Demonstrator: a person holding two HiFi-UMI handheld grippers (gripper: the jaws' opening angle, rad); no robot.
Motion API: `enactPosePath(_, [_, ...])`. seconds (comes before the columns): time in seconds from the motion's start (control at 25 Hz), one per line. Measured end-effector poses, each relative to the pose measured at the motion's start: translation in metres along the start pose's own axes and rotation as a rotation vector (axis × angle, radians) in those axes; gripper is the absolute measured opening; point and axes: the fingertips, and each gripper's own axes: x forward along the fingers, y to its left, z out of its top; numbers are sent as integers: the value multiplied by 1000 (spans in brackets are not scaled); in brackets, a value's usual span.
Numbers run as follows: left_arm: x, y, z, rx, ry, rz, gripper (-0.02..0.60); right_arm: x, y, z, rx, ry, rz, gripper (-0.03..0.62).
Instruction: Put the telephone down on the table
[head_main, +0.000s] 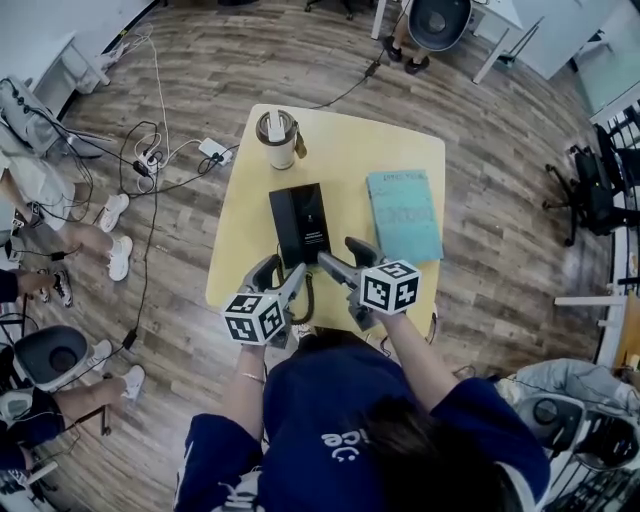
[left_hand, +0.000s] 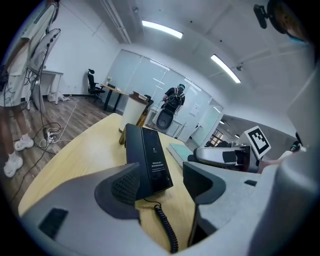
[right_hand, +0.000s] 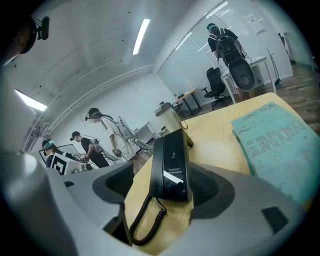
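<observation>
Telephone (head_main: 300, 225): black, lying flat mid-table (head_main: 340, 150), coiled cord (head_main: 305, 305) trailing toward the near edge.
Left gripper (head_main: 282, 275): jaws apart, holding nothing, near the telephone's near end.
Right gripper (head_main: 345, 255): jaws apart, likewise empty.
Book (head_main: 403, 213): teal, right of the telephone.
Cup (head_main: 278, 138): behind it.

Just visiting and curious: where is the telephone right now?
The telephone lies on the table in the head view, left of the teal book, the cup beyond it, the left gripper and right gripper at its near end.

Nothing reads clearly — print on the teal book (right_hand: 272, 145) and telephone (right_hand: 172, 160) label is blurred
</observation>
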Motion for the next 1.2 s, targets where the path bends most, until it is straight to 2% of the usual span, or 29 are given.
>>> enactPosePath(0.24, [-23,-15,-3,29,-50,27,259,-24,9,-12,-21,-28,-29,347])
enactPosePath(0.4, [-32,-23,3,44,-77,36,259,-34,21,-8,-77,-51,-37,347])
enactPosePath(0.84, [-41,-43,-12,95,-59,14,259,-53,24,-25,-69,-65,-76,348])
enactPosePath(1.0, [-40,-39,-11,111,-53,30,259,-53,24,-25,-87,-71,-82,346])
enactPosePath(1.12, [-40,-38,-11,128,-49,38,259,-56,25,-23,-108,-96,-89,275])
enactPosePath(1.2, [-40,-41,-10,140,-47,26,258,-56,27,-23,-113,-94,-91,271])
